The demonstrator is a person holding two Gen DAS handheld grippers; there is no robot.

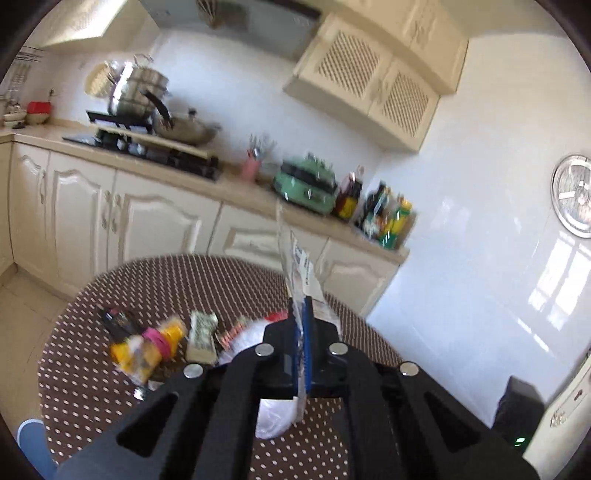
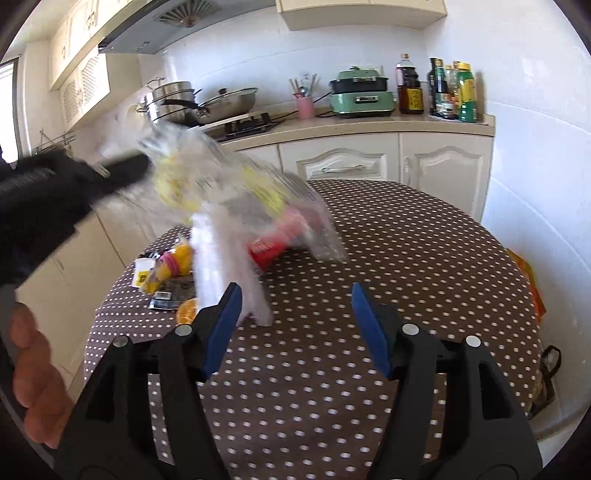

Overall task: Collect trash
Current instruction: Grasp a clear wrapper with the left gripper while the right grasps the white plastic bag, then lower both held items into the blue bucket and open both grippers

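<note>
Left gripper (image 1: 303,332) is clamped on a clear bag (image 2: 236,192) (already part-filled); right gripper (image 2: 297,325) gapes empty. Wrappers (image 1: 147,347) at ten o'clock on the table (image 2: 406,258) remain uncollected.

Behind your table (image 2: 424,258) with its dotted brown cloth runs a cream counter (image 2: 369,123). On it you have a stove (image 2: 245,123) carrying a steel pot (image 2: 170,99) and a lidded pan (image 2: 225,101), a pink utensil cup (image 2: 306,105), a green cooker (image 2: 360,96) and a cluster of bottles (image 2: 448,90). Above you hang a hood (image 2: 162,27) and lattice-door cabinets (image 1: 373,79).
</note>
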